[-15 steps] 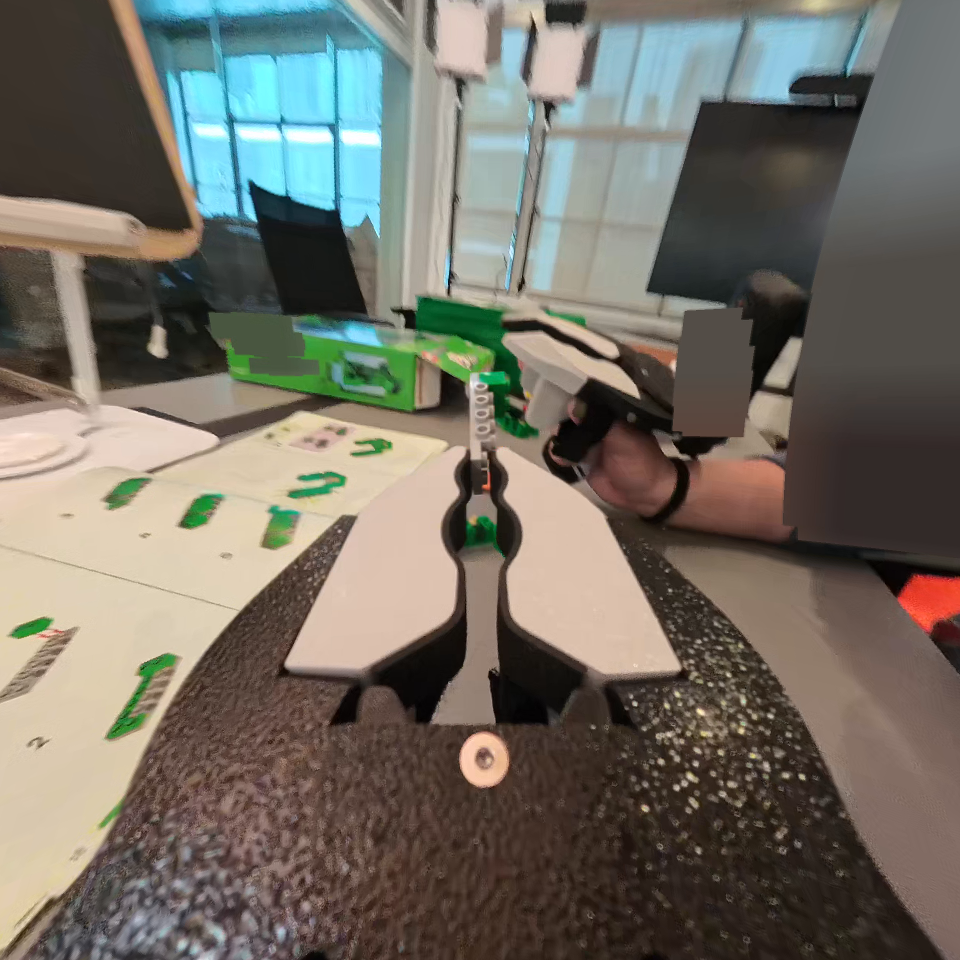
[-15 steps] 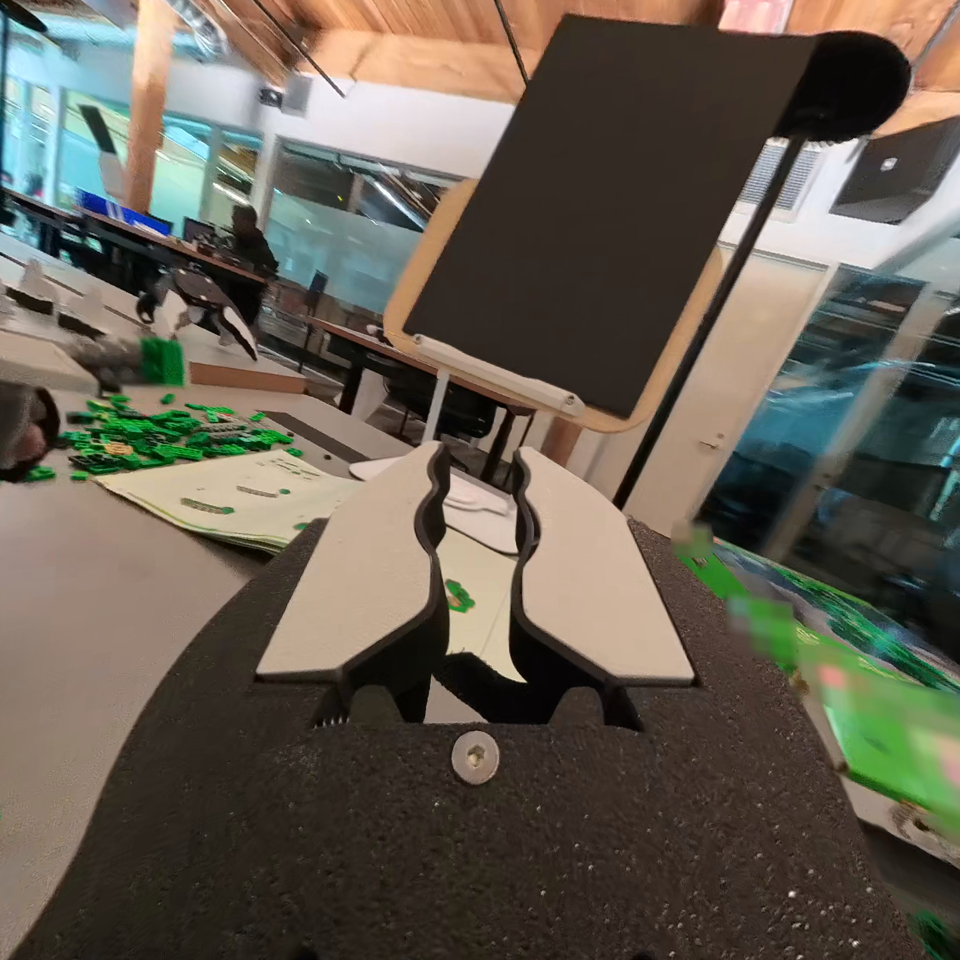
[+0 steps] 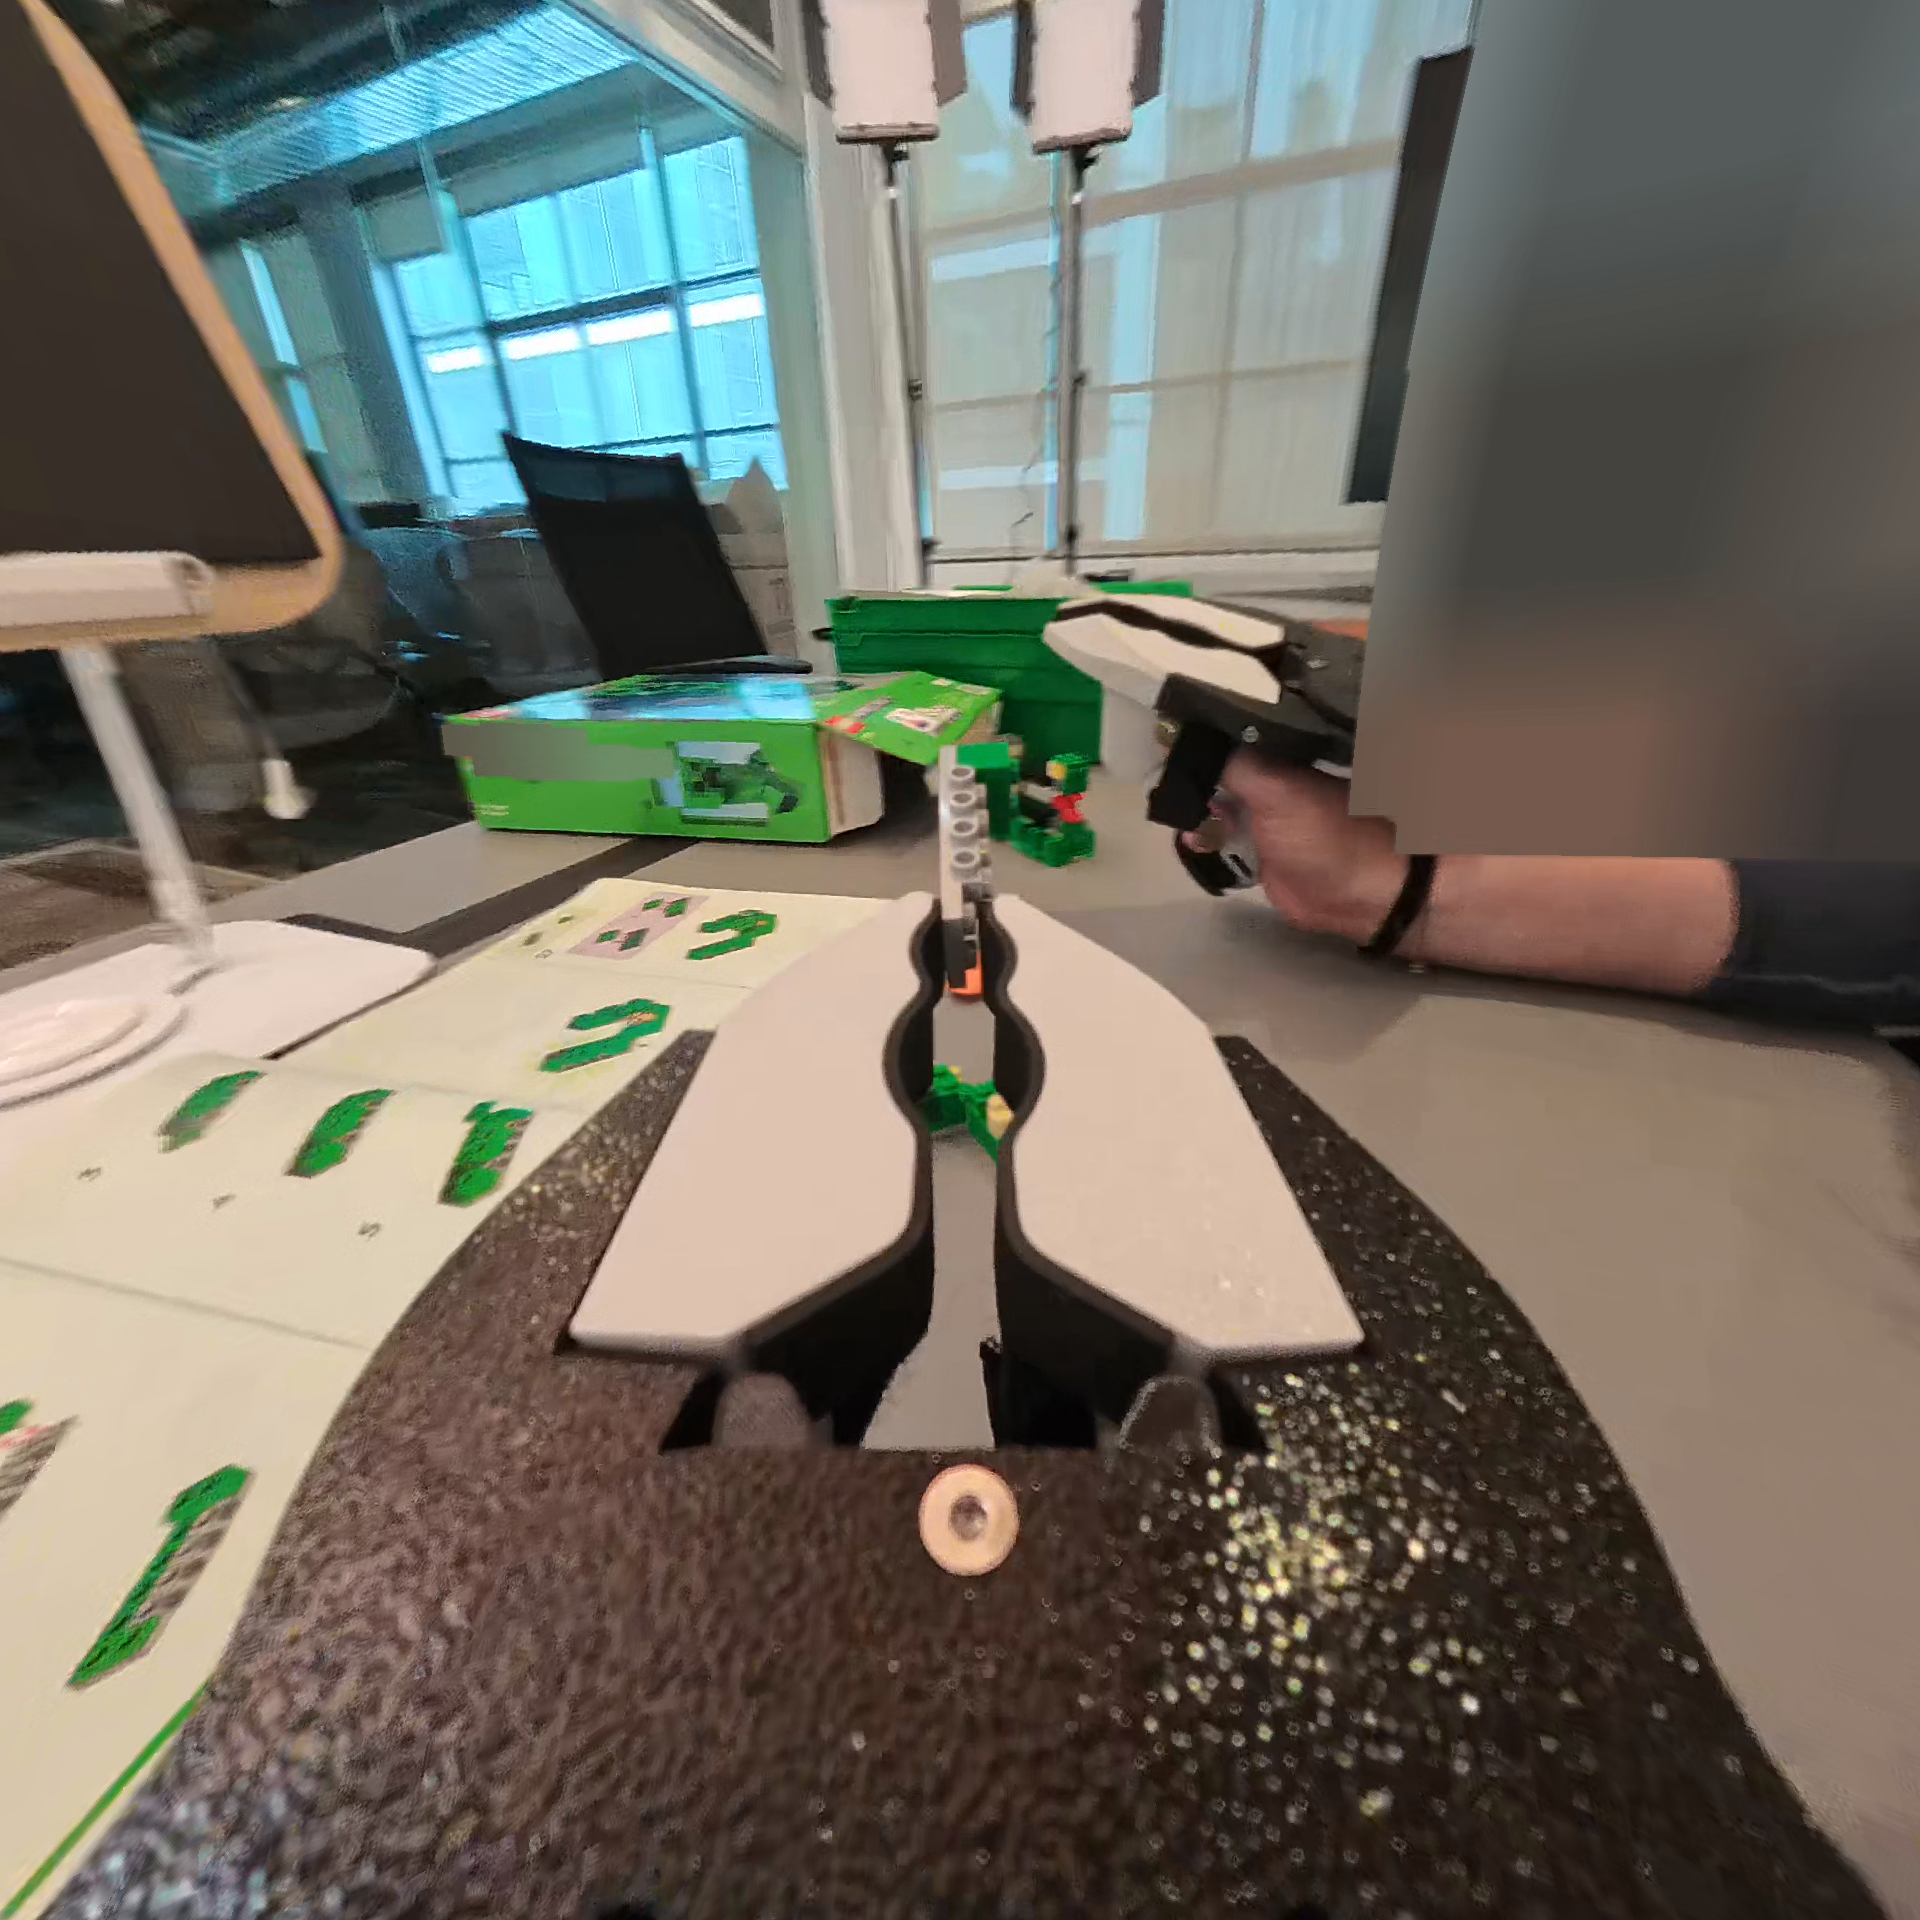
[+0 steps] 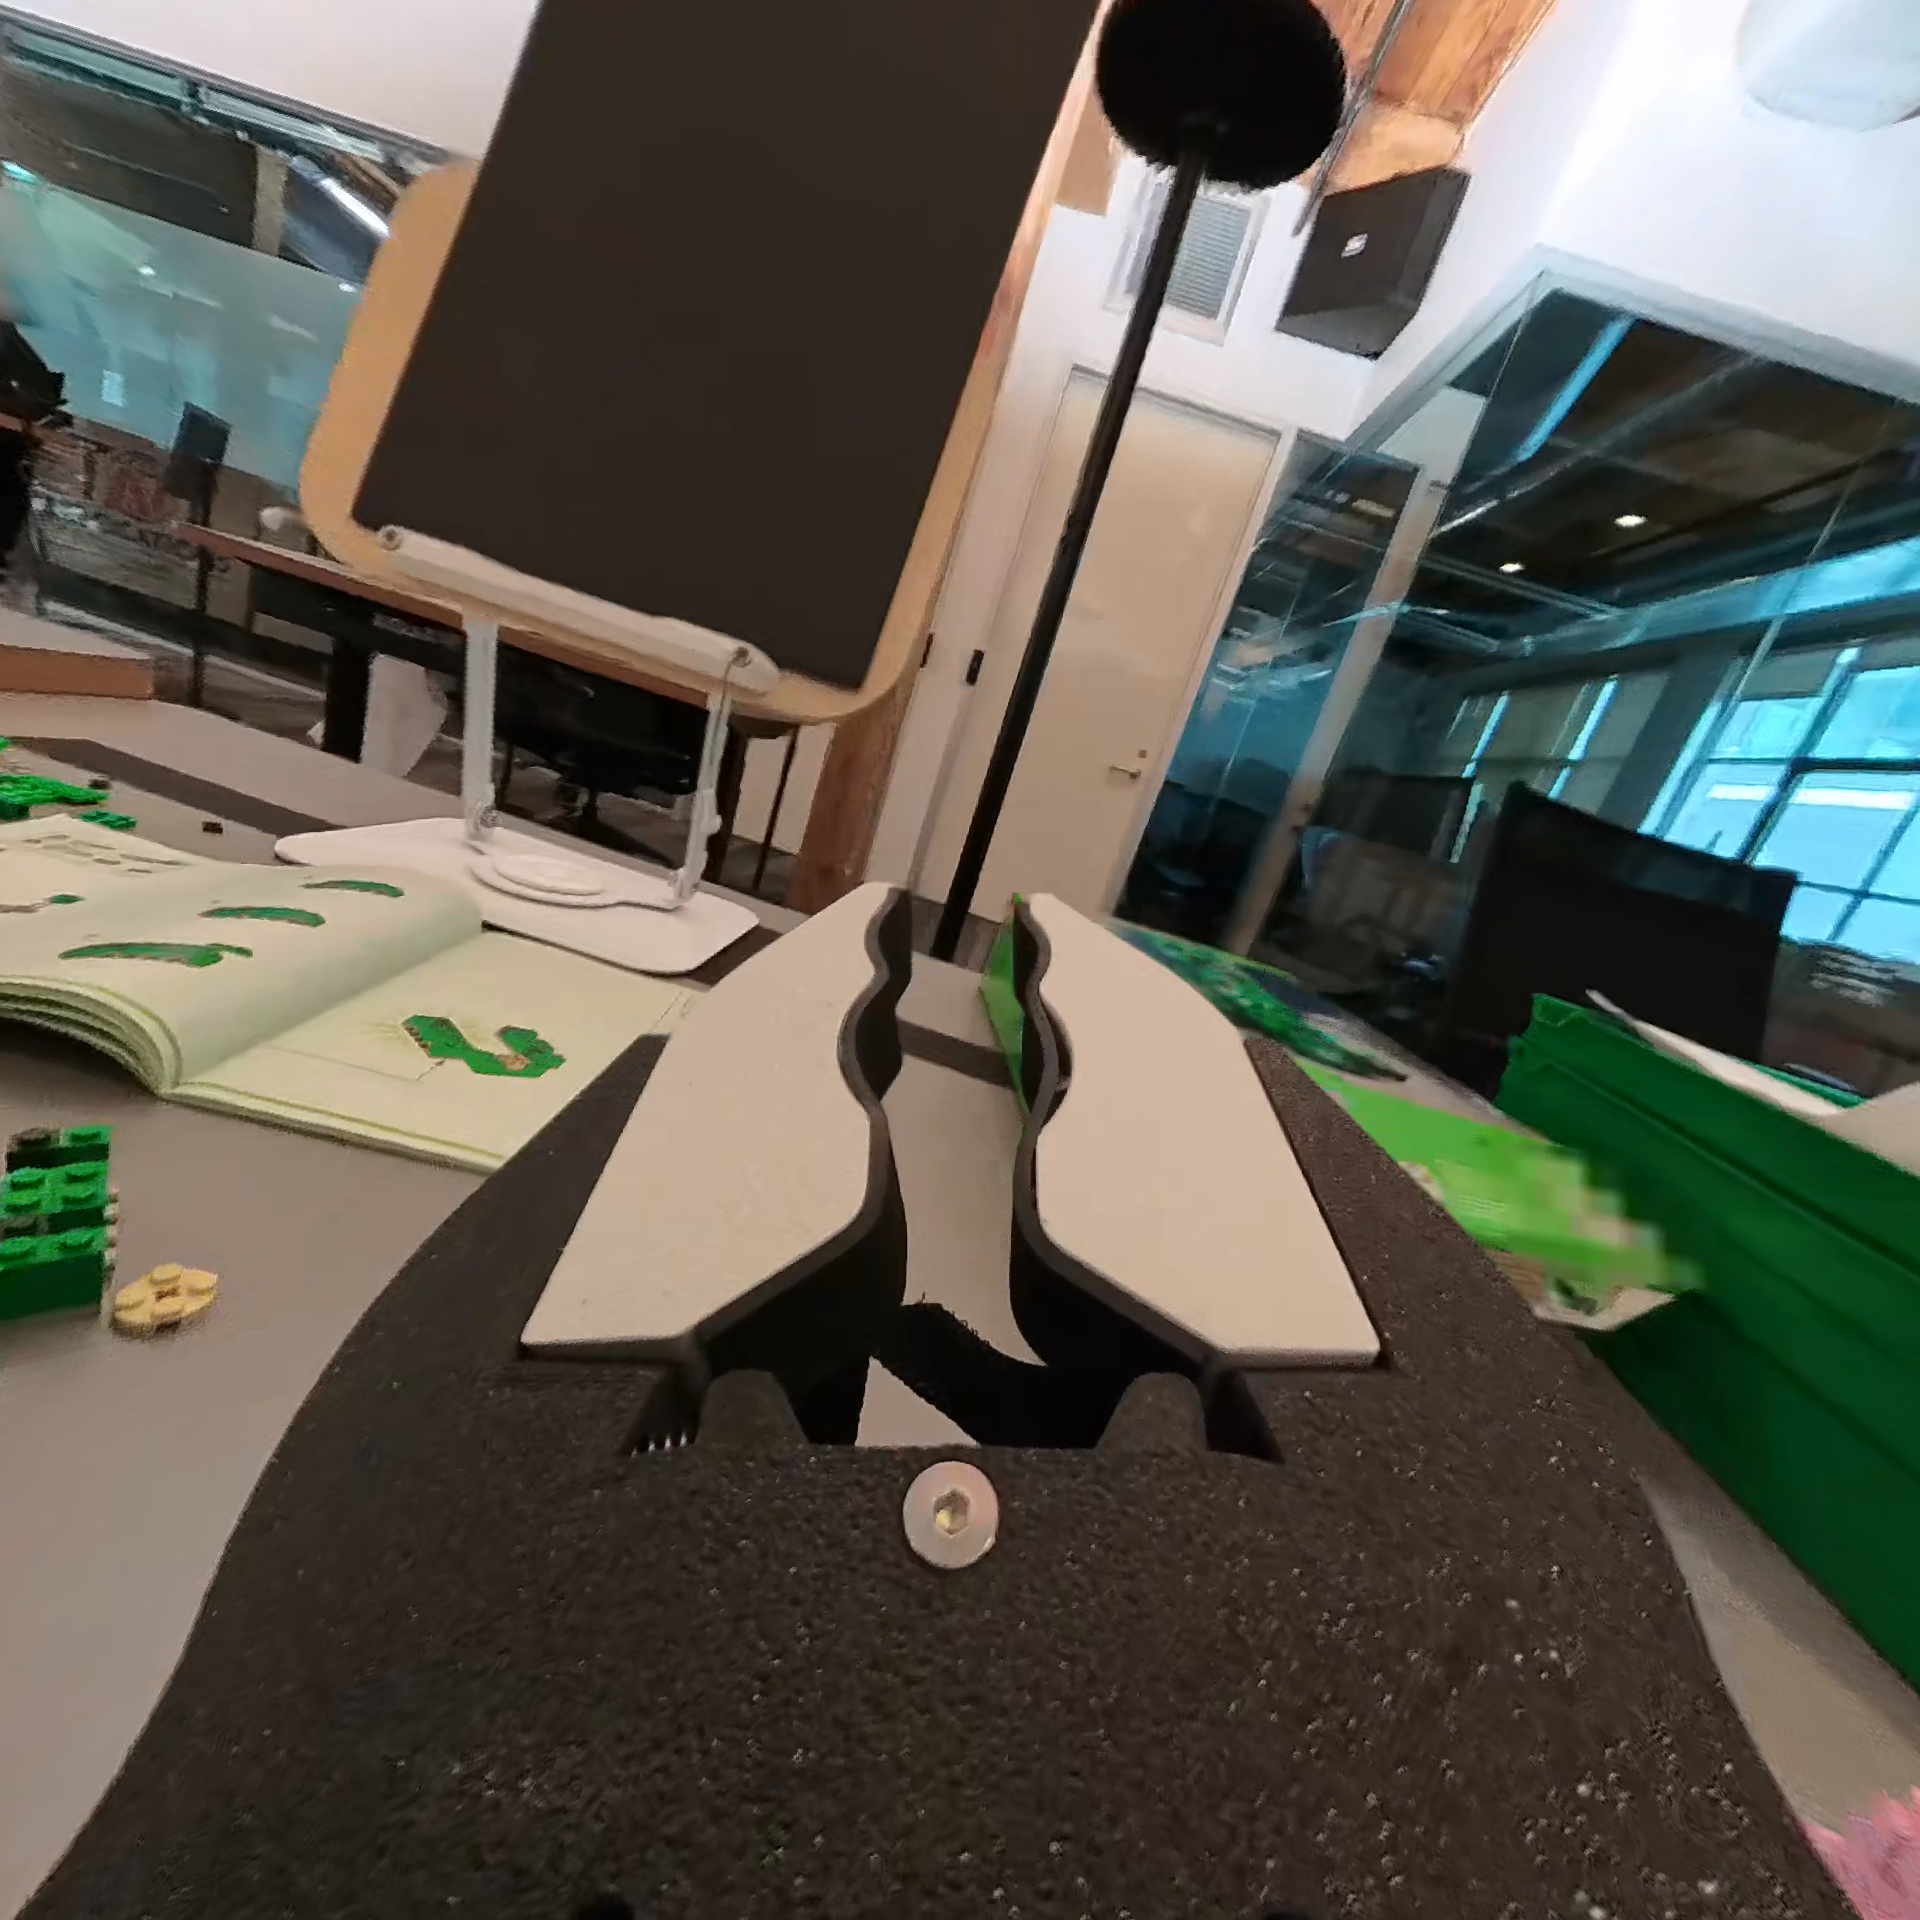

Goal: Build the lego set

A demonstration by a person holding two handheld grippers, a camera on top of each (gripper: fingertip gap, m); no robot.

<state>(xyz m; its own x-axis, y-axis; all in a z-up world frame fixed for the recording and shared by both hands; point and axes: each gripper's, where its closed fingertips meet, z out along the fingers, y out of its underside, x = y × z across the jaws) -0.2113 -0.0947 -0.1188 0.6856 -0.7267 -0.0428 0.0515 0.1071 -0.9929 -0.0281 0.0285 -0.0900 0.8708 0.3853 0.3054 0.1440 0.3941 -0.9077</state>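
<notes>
Risk: the thin grey studded lego plate [image 3: 961, 831] stands upright, pinched only at its lower end beside a small orange piece [image 3: 964, 971]; a knock or slackened squeeze would likely tip or drop it.
Left gripper [image 3: 961, 925]: narrow, clamped on that plate above the open instruction booklet [image 3: 644, 1023].
Right gripper [image 4: 951, 940]: parted, empty, touching nothing.
Part-built green lego model [image 3: 1049, 810]: on the grey table [image 3: 1455, 1143], beyond.

Bare grey table [image 3: 1455, 1143] lies open rightward; instruction booklet [image 3: 312, 1195] (tablet stand [image 3: 156, 935] behind) crowds the left.
</notes>
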